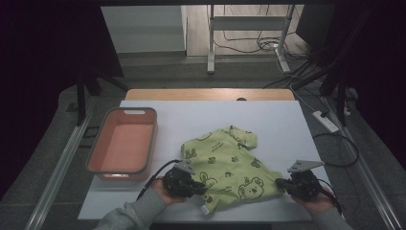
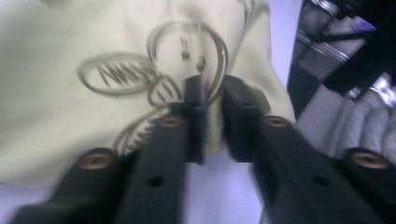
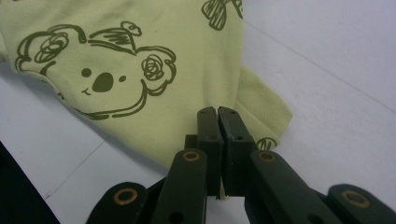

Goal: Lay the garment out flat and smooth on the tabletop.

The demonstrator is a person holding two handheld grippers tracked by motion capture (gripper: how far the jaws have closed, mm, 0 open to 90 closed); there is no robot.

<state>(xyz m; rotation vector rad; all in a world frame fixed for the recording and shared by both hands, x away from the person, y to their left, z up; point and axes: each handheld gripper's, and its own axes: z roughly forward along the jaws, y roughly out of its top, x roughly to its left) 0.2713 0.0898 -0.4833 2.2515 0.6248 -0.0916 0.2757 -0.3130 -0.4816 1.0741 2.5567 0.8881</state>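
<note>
A light green child's shirt [image 1: 225, 163] printed with dark koala faces lies crumpled on the white table cover [image 1: 277, 120]. My left gripper [image 1: 200, 188] is at the shirt's near left hem. In the left gripper view its jaws [image 2: 213, 88] stand slightly apart, with the shirt's [image 2: 93, 70] edge in the gap between them; the picture is blurred. My right gripper [image 1: 281, 183] is at the shirt's near right corner. Its jaws [image 3: 218, 112] are pressed together on the hem of the shirt [image 3: 140, 93], beside a koala print.
A pink basin with a grey rim [image 1: 154, 139] stands to the left of the shirt. The table's wooden far edge [image 1: 206, 94] lies beyond the cover. White stand legs [image 1: 210, 48] and cables [image 1: 335, 143] are on the floor beyond and to the right.
</note>
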